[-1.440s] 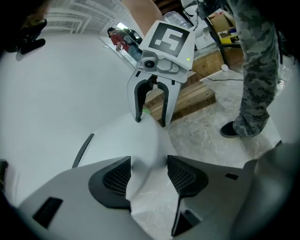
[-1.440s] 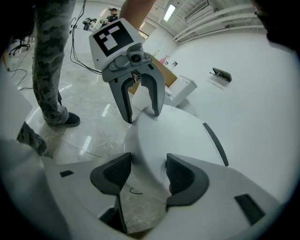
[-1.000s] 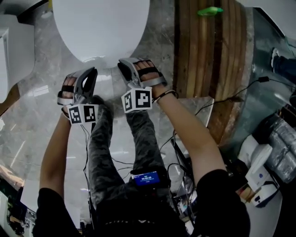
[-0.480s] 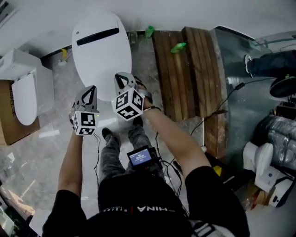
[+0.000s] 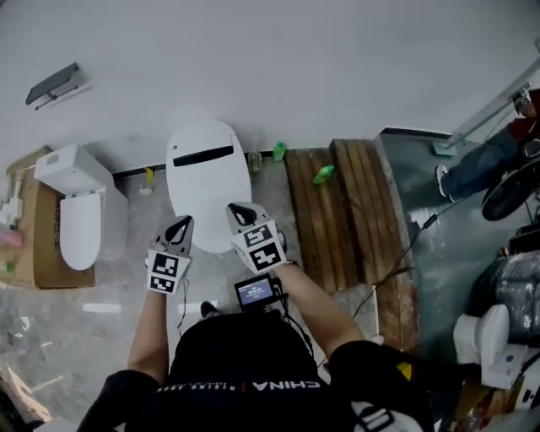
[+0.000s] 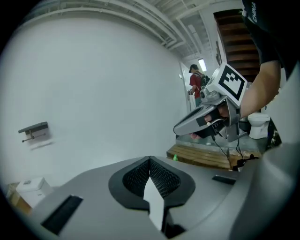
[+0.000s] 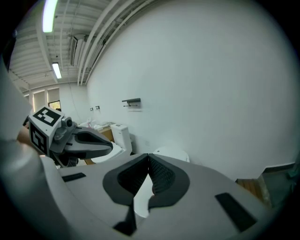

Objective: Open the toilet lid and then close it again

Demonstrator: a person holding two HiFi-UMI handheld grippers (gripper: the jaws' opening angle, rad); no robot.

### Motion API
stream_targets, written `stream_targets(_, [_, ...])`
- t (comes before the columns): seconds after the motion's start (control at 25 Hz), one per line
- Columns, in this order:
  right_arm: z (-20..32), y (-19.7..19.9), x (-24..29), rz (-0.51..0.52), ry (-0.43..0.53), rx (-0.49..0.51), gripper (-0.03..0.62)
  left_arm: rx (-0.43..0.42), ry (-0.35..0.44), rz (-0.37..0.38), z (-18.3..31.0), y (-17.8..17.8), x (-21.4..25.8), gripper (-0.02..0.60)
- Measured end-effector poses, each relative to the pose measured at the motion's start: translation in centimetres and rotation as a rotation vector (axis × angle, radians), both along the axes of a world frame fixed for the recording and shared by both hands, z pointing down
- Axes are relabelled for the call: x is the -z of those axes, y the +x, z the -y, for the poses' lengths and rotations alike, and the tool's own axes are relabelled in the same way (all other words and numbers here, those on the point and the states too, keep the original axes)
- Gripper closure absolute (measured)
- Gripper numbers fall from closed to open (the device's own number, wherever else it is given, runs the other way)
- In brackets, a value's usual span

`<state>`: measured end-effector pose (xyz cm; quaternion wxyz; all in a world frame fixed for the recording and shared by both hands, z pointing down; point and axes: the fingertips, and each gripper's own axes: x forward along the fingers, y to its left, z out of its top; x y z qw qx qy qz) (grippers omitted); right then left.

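White wall; toilet lid closed, below both tools.

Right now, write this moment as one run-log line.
toilet lid: closed | left gripper: shut, empty | right gripper: shut, empty | both: off lid

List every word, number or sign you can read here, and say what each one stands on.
"CHINA": white letters across the person's black shirt.
Small blue-lit screen at the person's waist: print too small to read.
Black-and-white square-marker cubes: coded patterns only, no letters.
White lettering on the shirt in the left gripper view: cut off, unreadable.
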<state>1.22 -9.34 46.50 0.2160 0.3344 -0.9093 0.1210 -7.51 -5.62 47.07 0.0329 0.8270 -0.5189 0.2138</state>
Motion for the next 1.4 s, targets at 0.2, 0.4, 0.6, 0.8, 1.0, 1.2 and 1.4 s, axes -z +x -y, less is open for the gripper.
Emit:
stream_targets(0.2, [0.1, 0.7, 0.8, -0.020, 0.032, 0.055, 0.580, 0.009, 0.014, 0.008, -0.1, 0.1, 1.5, 0.571])
stream_targets(0.4, [-0.9, 1.9, 0.8, -0.039, 0.032, 0.138, 0.580, 0.038, 0.014, 0.031, -1.2, 0.8, 2.7, 0.571])
stream_targets(0.6, [-1.6, 4.2, -0.5, -0.039, 0.008, 0.195, 0.580, 0.107, -0.010, 0.050, -3.4, 1.9, 2.2, 0.572])
stream_targets(0.8, [-2.8, 5.3, -1.9, -0.031, -0.023, 0.184, 0.580, 0.129, -0.055, 0.072, -6.7, 2.1, 0.8, 0.571])
stream_targets(1.0, [-6.3, 6.2, -3.1, -0.047, -0.027, 0.155, 0.580, 0.137, -0.067, 0.070, -10.1, 1.1, -0.2, 0.572])
stream_targets(1.2, [-12.4, 7.0, -3.8, -0.116, 0.024, 0.184, 0.580, 0.101, -0.050, 0.058, -14.7, 2.2, -0.3, 0.571])
stream_targets(1.4, [-20.0, 7.0, -4.0, -0.128, 0.039, 0.135, 0.579, 0.031, -0.047, 0.045, -22.8, 3.1, -1.1, 0.571])
